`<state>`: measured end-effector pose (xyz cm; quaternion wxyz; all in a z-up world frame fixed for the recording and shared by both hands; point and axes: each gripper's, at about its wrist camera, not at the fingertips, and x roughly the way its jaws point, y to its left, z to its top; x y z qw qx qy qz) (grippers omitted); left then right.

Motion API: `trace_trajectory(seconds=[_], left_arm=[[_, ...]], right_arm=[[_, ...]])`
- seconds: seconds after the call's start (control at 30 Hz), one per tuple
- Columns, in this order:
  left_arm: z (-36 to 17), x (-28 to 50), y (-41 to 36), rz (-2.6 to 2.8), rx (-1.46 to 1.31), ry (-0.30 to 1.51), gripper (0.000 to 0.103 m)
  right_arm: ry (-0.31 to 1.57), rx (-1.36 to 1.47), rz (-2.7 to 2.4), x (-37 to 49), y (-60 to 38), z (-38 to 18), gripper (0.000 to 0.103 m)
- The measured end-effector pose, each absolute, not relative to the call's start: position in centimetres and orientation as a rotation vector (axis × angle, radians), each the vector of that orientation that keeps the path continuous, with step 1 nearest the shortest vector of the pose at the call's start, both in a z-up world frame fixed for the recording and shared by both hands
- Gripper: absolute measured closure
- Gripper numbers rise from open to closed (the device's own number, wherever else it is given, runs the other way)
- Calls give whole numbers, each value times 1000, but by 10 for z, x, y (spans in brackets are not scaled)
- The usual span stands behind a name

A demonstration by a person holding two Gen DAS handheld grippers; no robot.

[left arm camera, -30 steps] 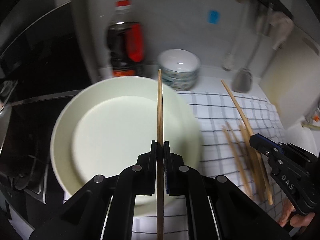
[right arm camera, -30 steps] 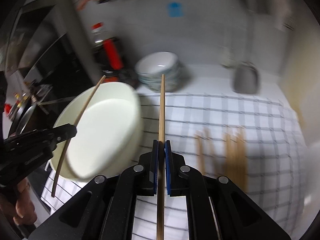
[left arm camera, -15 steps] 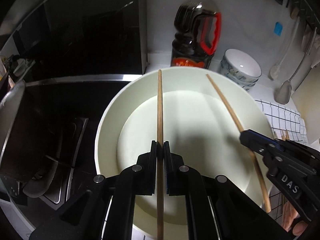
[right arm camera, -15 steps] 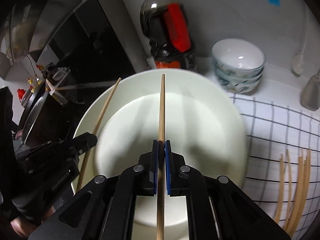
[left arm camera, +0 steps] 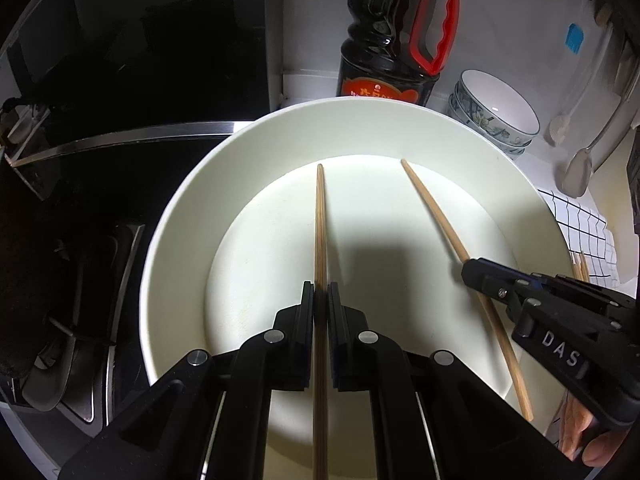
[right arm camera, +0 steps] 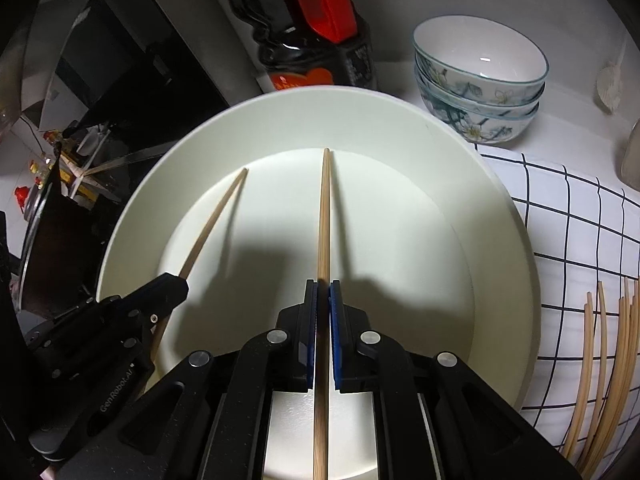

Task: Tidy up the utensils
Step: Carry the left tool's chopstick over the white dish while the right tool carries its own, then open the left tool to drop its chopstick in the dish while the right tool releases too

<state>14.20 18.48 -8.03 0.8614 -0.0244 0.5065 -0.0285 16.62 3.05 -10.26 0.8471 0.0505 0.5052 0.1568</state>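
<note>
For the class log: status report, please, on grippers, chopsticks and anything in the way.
Left gripper shut on one chopstick. Right gripper shut on another chopstick. Both tips over the white plate. Nothing in the way.

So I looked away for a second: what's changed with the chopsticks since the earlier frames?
Both hands carried their chopsticks from over the checked cloth leftward and down over the white plate. Left gripper and right gripper stayed shut on one chopstick each; nothing released. Loose chopsticks stayed on the cloth.

One plate (right arm camera: 400,120), three stacked bowls (right arm camera: 480,80) (one bottle (left arm camera: 396,40))
</note>
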Motion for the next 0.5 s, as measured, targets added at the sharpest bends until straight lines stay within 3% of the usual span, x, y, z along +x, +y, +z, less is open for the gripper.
trace_trajectory(seconds=[0.27, 0.37, 0.43, 0.5], left_arm=[[-89, 148, 180, -63, -51, 1090, 94], [-87, 146, 182, -53, -58, 1090, 72], [-82, 141, 185, -30, -52, 1062, 42], [-75, 135, 187, -5, -44, 1032, 39]], right_arm=[[1069, 90, 310, 168, 33, -106, 97], [1068, 98, 302, 165, 28, -104, 96], [1057, 96, 296, 163, 26, -100, 95], [1039, 83, 291, 160, 24, -96, 91]])
